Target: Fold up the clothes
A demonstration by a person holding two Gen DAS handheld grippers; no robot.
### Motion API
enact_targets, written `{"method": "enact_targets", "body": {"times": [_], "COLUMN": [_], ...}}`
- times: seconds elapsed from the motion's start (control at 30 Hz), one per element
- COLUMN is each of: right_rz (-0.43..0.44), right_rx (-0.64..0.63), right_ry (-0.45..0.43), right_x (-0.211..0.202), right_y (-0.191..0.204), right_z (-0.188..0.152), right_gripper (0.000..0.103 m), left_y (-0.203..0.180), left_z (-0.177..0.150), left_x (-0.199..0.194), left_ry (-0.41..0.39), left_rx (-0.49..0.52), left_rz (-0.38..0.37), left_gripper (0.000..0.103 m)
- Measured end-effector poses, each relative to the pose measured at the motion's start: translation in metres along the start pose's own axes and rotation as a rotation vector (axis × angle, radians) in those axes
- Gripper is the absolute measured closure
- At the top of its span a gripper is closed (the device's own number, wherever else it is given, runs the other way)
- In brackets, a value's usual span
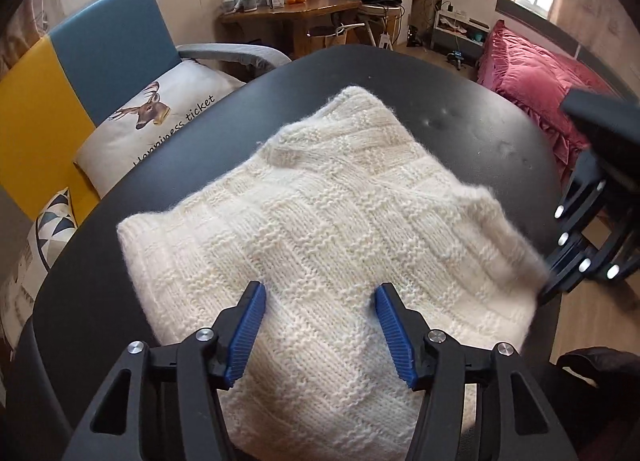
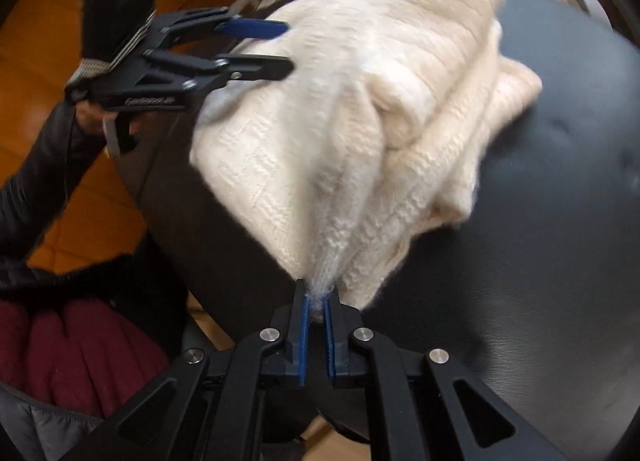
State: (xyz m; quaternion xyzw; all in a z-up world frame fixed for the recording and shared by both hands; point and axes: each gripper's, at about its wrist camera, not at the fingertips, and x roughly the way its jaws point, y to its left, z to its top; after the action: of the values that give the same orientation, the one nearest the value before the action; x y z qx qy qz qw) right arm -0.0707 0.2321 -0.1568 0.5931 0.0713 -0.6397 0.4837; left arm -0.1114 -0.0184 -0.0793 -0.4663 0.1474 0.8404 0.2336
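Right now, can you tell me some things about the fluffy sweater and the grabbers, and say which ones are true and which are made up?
1. The cream sweater lies folded on a black table. True.
2. The right gripper is wide open above the sweater. False: its fingers are shut on a corner of the sweater.
3. The left gripper is open, with its blue fingers apart over the knit. True.
4. The sweater is bright red. False: it is cream white.
5. A pillow with a deer picture sits beside the table. True.
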Motion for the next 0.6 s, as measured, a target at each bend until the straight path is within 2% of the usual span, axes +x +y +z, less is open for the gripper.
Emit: {"method": "enact_targets", "body": {"times": [0.13,0.2,0.23,0.27,0.3,0.37,0.4,0.43,0.53,0.6], "right_rz": [-0.025,-0.032,-0.05,-0.082,-0.104,-0.077,-0.073,-0.071,0.022,0.1], "right_rx": [0.0,-0.009,-0.03,-0.05,-0.054,-0.016,-0.001,0.012,0.064,0.085], "right_ry": [-0.044,-0.081,-0.113,-0.153,-0.177,-0.169,-0.168,-0.176,-0.198,-0.216], "right_x": [-0.008,-0.022,-0.033,-0.043,-0.048,-0.047,-0.046,-0.043,-0.036,-0.029], "right_y": [-0.002,0.001,0.005,0.008,0.008,-0.001,-0.002,-0.008,-0.028,-0.028], "right_z": [0.001,0.003,0.004,0.005,0.007,0.012,0.013,0.019,0.023,0.025], "right_gripper": [0.096,0.09,0.079,0.073,0.072,0.06,0.058,0.058,0.058,0.061], "left_y": [-0.004,-0.005,-0.005,-0.004,-0.003,-0.002,-0.001,0.001,0.005,0.007], "left_z": [0.008,0.012,0.014,0.014,0.015,0.014,0.013,0.012,0.011,0.01], "left_x": [-0.008,-0.005,-0.002,-0.001,0.0,0.0,-0.001,-0.001,-0.003,-0.003], "left_ry": [-0.041,-0.044,-0.043,-0.047,-0.052,-0.06,-0.064,-0.064,-0.068,-0.066], "left_rx": [-0.007,-0.014,-0.02,-0.032,-0.042,-0.055,-0.062,-0.073,-0.104,-0.11], "left_rz": [-0.017,-0.024,-0.025,-0.027,-0.03,-0.04,-0.046,-0.053,-0.075,-0.078], "left_gripper": [0.044,0.044,0.044,0.044,0.044,0.044,0.044,0.044,0.044,0.043]}}
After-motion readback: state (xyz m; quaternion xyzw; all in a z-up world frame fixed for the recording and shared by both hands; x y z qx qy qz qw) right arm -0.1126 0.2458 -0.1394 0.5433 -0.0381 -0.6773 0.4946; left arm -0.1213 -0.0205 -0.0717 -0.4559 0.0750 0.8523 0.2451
